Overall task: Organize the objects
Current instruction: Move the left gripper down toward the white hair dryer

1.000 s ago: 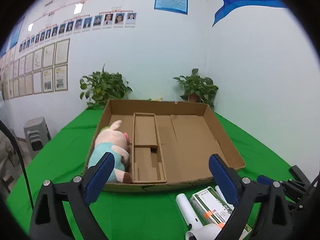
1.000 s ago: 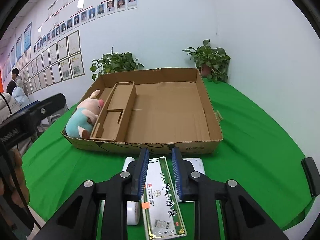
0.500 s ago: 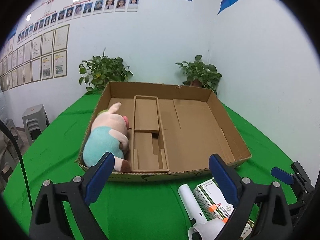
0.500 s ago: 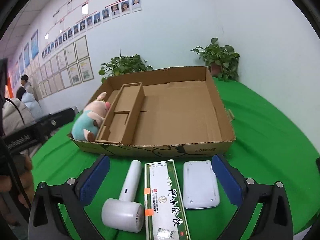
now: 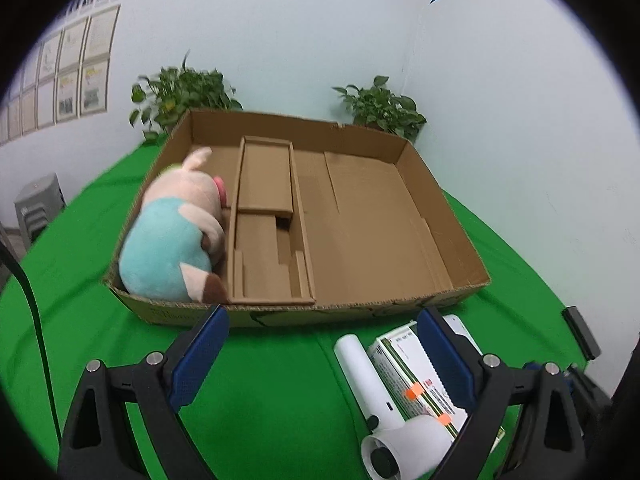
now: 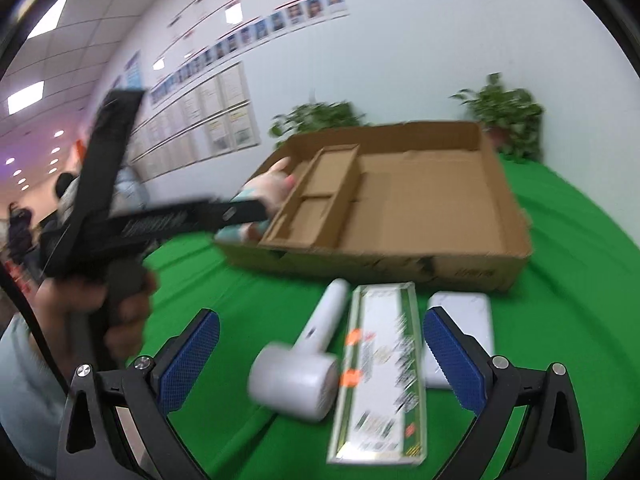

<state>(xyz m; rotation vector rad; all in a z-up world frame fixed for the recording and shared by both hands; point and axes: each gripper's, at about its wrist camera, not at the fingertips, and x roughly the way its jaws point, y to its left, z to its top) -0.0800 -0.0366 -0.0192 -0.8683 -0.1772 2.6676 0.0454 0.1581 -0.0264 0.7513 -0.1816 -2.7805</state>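
Note:
A shallow cardboard box (image 5: 440,216) (image 6: 516,236) with an inner divider tray lies on the green table. A plush pig (image 5: 176,236) (image 6: 264,196) lies in its left compartment. In front of the box lie a white hair dryer (image 5: 384,404) (image 6: 308,360), a green-and-white medicine box (image 5: 404,364) (image 6: 380,376) and a flat white device (image 6: 460,320). My left gripper (image 5: 324,356) is open and empty before the box. My right gripper (image 6: 320,360) is open and empty above the three objects.
Two potted plants (image 5: 180,92) (image 5: 384,108) stand behind the box by the wall. The left gripper's body and the hand holding it (image 6: 116,240) show at the left of the right wrist view. A grey stool (image 5: 36,208) stands left of the table.
My right gripper opened wide, then drew back and swung left. My left gripper rose and moved closer to the box, staying open.

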